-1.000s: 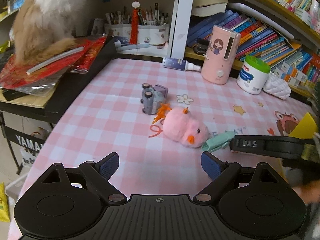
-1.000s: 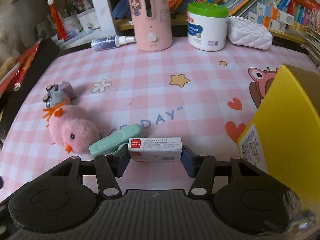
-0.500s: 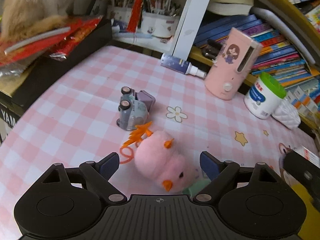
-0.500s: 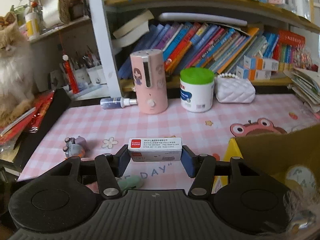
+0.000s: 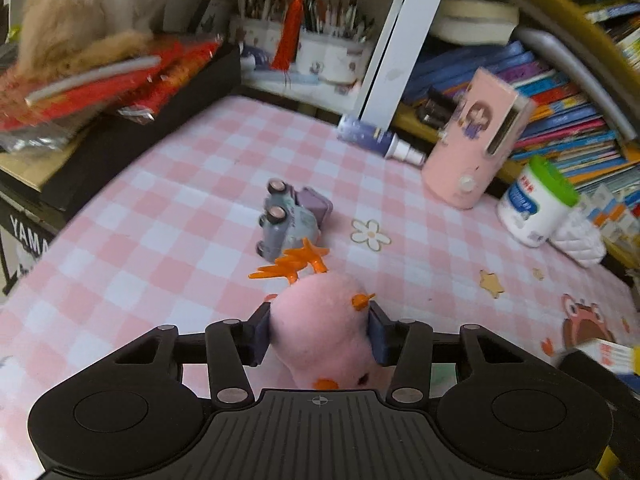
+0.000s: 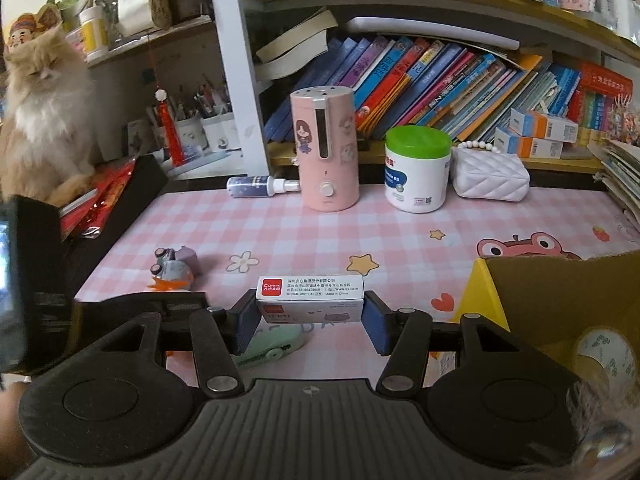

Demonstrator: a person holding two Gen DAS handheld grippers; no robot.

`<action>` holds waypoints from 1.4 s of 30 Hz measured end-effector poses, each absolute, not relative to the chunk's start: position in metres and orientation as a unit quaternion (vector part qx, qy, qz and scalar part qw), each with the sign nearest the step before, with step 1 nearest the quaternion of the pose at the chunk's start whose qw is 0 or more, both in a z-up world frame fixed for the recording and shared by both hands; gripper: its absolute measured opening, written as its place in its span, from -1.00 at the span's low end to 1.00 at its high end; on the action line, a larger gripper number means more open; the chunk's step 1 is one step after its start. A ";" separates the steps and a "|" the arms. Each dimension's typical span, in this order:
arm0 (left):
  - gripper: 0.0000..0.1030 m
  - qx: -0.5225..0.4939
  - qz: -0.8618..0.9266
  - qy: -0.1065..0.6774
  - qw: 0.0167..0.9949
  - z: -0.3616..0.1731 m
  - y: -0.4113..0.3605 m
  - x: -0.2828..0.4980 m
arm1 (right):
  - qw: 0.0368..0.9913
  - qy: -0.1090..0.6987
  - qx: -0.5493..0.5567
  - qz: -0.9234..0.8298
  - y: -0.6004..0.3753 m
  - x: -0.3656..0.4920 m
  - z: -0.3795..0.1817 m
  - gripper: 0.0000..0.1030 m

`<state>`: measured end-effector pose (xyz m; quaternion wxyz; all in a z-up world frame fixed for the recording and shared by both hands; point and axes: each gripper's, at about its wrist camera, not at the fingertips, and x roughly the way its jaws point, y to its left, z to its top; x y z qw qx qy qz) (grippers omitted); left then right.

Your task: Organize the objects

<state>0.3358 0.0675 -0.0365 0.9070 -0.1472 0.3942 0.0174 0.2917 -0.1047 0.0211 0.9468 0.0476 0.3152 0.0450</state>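
Observation:
A pink plush chick with orange feet lies on the pink checked tablecloth. My left gripper is closing on it, and both blue pads touch its sides. Just beyond the chick, a grey-and-purple toy car lies on its side. In the right wrist view, my right gripper is shut on a small white box with a red label, held above the table. A mint-green clip-like thing lies on the cloth below that box. An open yellow cardboard carton stands at the right.
Along the back stand a spray bottle, a pink humidifier, a green-lidded white jar and a white quilted purse, under a shelf of books. A cat sits at the left on red packets. A tape roll lies in the carton.
My left gripper moved forward over the pink chick and its jaws narrowed onto it. My right gripper lifted the white box off the table, so its view now takes in the shelf.

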 end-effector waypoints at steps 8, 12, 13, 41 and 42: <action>-0.10 -0.124 0.003 0.369 0.921 0.000 0.085 0.265 | 0.945 0.316 0.019 0.082 -0.093 0.272 0.023 0.01; -0.10 -0.101 -0.002 0.362 0.927 0.011 0.090 0.227 | 0.940 0.323 -0.008 0.110 -0.087 0.254 0.022 0.01; -0.10 -0.100 -0.002 0.360 0.927 0.014 0.092 0.217 | 0.938 0.326 -0.012 0.115 -0.086 0.249 0.023 0.01; -0.10 -0.110 -0.032 0.374 0.920 0.008 0.121 0.046 | 0.924 0.364 -0.002 0.120 -0.066 0.080 0.022 0.01; -0.10 -0.112 -0.033 0.375 0.920 0.008 0.122 0.041 | 0.924 0.364 -0.005 0.120 -0.065 0.074 0.022 0.01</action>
